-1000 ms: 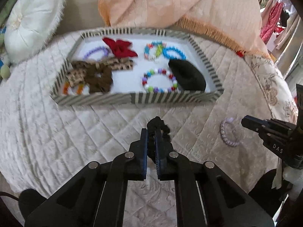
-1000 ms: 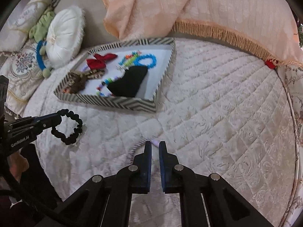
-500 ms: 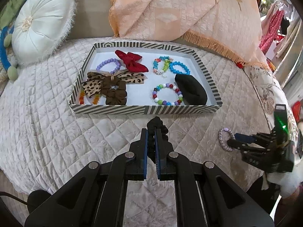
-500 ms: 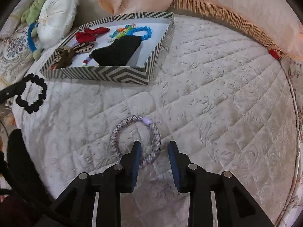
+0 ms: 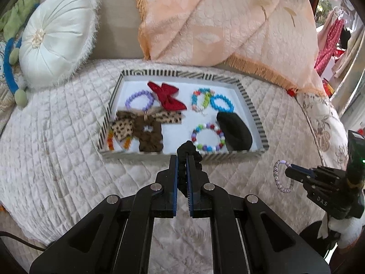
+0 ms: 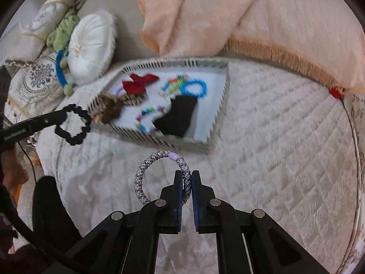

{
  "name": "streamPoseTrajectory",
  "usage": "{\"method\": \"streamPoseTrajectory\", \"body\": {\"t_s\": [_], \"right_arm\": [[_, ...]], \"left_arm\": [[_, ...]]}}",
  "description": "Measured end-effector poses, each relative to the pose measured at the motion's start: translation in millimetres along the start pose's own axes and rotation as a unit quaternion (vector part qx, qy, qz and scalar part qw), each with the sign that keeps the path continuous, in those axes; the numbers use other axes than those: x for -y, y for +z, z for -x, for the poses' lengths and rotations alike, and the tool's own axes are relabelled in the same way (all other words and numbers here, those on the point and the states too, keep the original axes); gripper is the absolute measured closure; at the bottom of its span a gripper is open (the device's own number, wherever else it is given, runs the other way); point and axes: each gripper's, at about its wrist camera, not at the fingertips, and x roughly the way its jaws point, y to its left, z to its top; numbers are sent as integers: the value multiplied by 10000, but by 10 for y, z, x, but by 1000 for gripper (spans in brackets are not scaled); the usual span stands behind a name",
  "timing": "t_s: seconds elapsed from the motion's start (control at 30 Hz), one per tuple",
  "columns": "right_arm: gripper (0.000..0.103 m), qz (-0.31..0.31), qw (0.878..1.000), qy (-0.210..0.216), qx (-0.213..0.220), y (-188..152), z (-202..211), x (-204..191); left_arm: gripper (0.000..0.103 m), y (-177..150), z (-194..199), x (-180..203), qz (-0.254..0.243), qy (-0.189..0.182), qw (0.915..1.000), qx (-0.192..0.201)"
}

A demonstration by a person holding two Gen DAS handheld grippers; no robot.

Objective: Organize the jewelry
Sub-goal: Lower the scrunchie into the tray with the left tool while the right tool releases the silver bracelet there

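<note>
From my left wrist camera, my left gripper [image 5: 182, 159] is clamped on a black scrunchie [image 5: 187, 151], held at the near rim of the striped tray [image 5: 253, 111]. Off to the right, my right gripper [image 5: 288, 171] pinches a speckled hair tie [image 5: 277, 175].

On the right wrist camera, the fingers are closed on the speckled hair tie [image 6: 146, 166], raised above the quilted bedspread [image 6: 285, 148]; the tray [image 6: 219, 111] lies beyond, blurred

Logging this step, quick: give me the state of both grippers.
Left gripper: closed on the black scrunchie.
Right gripper: closed on the braided lilac hair tie.
</note>
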Motion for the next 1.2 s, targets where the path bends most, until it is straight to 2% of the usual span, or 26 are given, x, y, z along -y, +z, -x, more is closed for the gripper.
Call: {"method": "streamPoseTrajectory", "body": {"t_s": [0.27, 0.67, 0.9, 1.2], "right_arm": [[96, 58, 9998, -18, 192, 466, -73, -109], [96, 144, 9997, -179, 3, 1064, -688, -140], [96, 138, 9995, -175, -207, 1265, -1098, -155], [96, 117, 9993, -82, -347, 1363, -1421, -212]], "left_arm": [[97, 295, -115, 83, -161, 161, 9997, 78], [97, 474, -783, 155, -228, 313, 9989, -259], [97, 503, -1106, 27, -142, 411, 9980, -452], [97, 478, -1284, -84, -131, 510, 9971, -554]]}}
